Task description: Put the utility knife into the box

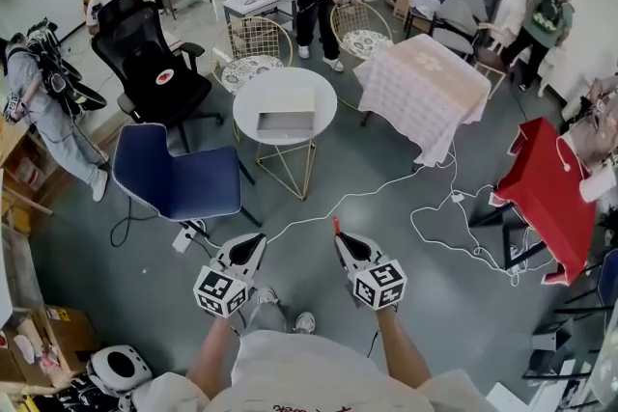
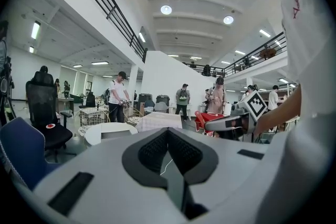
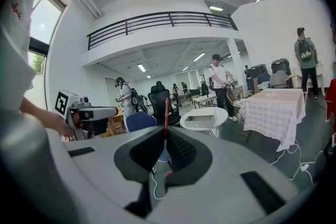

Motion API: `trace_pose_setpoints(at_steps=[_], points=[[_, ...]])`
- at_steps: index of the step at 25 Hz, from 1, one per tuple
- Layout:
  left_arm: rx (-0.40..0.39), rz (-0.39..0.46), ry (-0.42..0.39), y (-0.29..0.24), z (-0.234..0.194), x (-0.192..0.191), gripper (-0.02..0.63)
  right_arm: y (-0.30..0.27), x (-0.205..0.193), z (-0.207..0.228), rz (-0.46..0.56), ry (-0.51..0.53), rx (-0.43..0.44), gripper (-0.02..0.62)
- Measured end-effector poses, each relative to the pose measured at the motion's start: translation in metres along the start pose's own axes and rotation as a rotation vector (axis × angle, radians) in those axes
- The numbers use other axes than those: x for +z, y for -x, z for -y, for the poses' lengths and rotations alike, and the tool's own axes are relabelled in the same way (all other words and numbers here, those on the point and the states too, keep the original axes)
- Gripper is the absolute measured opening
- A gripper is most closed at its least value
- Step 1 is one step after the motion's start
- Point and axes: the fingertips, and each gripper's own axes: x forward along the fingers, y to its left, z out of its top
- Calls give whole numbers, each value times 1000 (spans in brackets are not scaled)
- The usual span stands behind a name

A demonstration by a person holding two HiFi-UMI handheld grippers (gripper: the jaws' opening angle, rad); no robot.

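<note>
A thin red utility knife sticks out past the tips of my right gripper, which is shut on it. In the right gripper view the knife rises upright from the closed pads of that gripper. A grey open box sits on a round white table a few steps ahead, and the right gripper view also catches the box. My left gripper hangs beside the right one at waist height. Its jaws meet at the tip with nothing held.
A blue chair and a black office chair stand left of the table. A table with a checked cloth is right of it and a red table further right. White cables trail across the floor. Several people stand around.
</note>
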Motion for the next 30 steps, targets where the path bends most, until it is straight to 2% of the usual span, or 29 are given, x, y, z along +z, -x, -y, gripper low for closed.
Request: trace_pose_setpoints(at_steps=[15, 25, 30], points=[[-26, -11, 1, -43, -34, -9, 10, -35, 0, 28, -19, 15, -10, 26], [-24, -15, 15, -88, -94, -10, 10, -105, 14, 59, -42, 22, -5, 26], [-35, -12, 34, -120, -131, -5, 10, -144, 25, 86, -63, 12, -28, 26]])
